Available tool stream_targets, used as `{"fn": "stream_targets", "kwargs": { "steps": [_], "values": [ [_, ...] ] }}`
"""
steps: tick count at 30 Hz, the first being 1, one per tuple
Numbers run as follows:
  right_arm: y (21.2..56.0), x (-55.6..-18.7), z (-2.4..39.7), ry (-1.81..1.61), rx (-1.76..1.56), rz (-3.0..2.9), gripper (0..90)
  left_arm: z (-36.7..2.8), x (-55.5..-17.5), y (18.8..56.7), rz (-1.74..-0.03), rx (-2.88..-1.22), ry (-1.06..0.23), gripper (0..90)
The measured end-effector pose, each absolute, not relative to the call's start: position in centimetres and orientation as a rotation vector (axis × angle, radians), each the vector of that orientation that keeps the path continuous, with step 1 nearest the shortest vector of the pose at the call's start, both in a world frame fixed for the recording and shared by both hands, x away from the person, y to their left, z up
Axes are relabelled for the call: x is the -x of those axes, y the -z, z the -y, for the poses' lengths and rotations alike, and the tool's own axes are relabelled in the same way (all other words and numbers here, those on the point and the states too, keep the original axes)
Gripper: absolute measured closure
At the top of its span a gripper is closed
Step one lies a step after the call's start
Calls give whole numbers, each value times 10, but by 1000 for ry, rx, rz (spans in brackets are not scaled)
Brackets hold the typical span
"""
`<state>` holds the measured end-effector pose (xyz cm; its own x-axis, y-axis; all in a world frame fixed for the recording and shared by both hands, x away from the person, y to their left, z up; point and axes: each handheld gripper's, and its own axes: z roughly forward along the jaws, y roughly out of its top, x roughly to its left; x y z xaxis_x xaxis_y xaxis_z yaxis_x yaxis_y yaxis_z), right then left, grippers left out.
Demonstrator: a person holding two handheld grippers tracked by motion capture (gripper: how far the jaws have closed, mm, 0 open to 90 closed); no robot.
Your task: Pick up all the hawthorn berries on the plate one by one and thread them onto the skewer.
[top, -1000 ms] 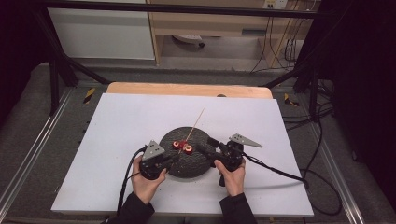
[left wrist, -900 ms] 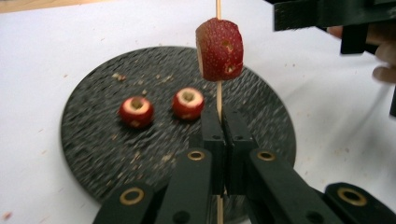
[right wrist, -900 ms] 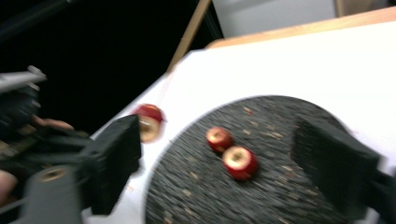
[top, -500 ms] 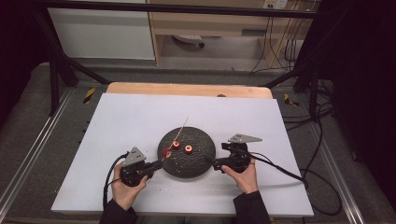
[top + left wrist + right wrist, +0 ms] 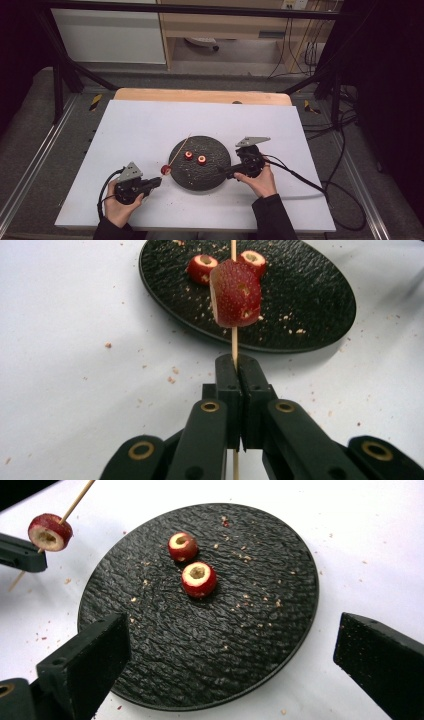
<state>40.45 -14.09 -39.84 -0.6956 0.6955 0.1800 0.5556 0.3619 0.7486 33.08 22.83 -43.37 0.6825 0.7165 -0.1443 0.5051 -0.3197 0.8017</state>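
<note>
My left gripper (image 5: pixel 159 181) (image 5: pixel 239 370) is shut on a thin wooden skewer (image 5: pixel 234 342) with a red cored fruit piece (image 5: pixel 236 292) (image 5: pixel 165 170) threaded on it. The piece hangs just off the left rim of the black round plate (image 5: pixel 212 176) (image 5: pixel 165 660). Two more cored red pieces (image 5: pixel 181 546) (image 5: pixel 198 579) lie on the plate. At the plate's right edge my right gripper (image 5: pixel 226 173) (image 5: pixel 232 640) stands open. Its jaws have just been opening and hold nothing.
The plate sits on a white board (image 5: pixel 150 125) dotted with crumbs, on a wooden table (image 5: pixel 200 95). Cables (image 5: pixel 300 177) trail from the right gripper over the board's right side. Metal frame rails run along both sides.
The left gripper has drawn the skewer and its fruit piece leftward off the plate, toward the board's front left. The right gripper's jaws have opened; that hand stays by the plate's right edge.
</note>
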Motion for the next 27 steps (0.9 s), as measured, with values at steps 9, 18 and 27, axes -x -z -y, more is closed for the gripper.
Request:
{"fn": "stream_targets", "kwargs": {
  "steps": [9, 18, 27],
  "values": [
    [387, -419, 119, -1125, -1065, -2550, 38, -240, -329, 436, -951, -2000, -302, 885],
    [384, -432, 89, -973, -959, -2674, 81, -244, -330, 437, -958, -2011, -294, 884],
    [386, -448, 63, -853, -900, -2746, 174, -244, -330, 438, -961, -2014, -287, 885]
  ]
}}
